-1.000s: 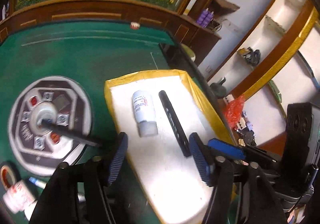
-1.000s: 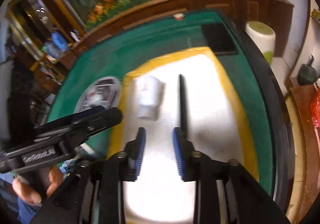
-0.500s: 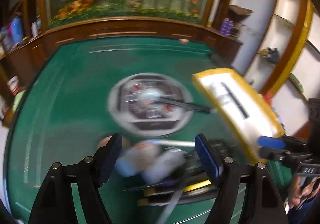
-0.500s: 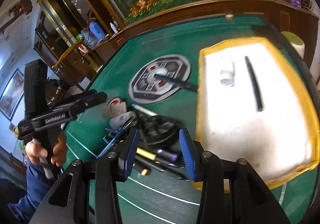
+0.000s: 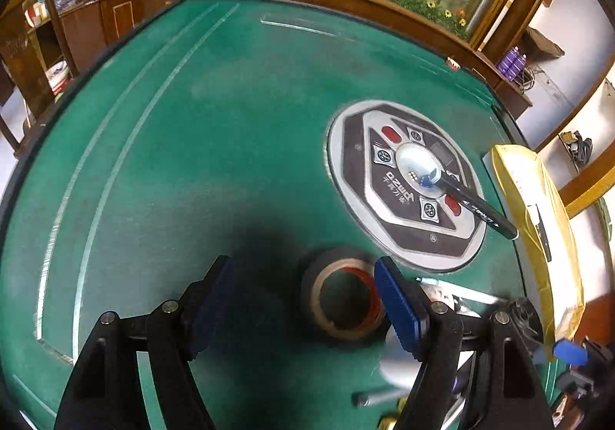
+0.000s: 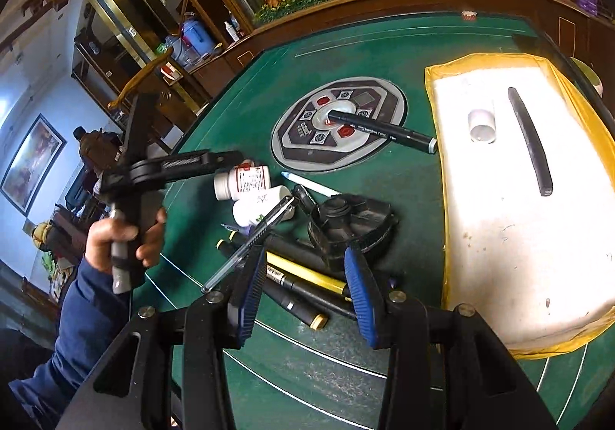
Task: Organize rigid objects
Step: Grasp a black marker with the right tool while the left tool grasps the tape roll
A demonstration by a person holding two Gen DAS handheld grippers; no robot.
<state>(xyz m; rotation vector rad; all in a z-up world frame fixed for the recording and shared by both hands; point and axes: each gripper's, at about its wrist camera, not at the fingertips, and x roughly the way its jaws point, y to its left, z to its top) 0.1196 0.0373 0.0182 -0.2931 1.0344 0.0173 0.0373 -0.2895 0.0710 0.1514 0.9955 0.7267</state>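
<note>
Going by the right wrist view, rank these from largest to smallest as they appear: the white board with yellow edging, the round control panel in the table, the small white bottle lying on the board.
1. White board
2. Round control panel
3. Small white bottle

The board lies nearer the camera, which enlarges it.

Left of the tape roll (image 5: 342,295) the green worktop (image 5: 184,161) lies bare; pens (image 6: 307,276) crowd its right.
</note>
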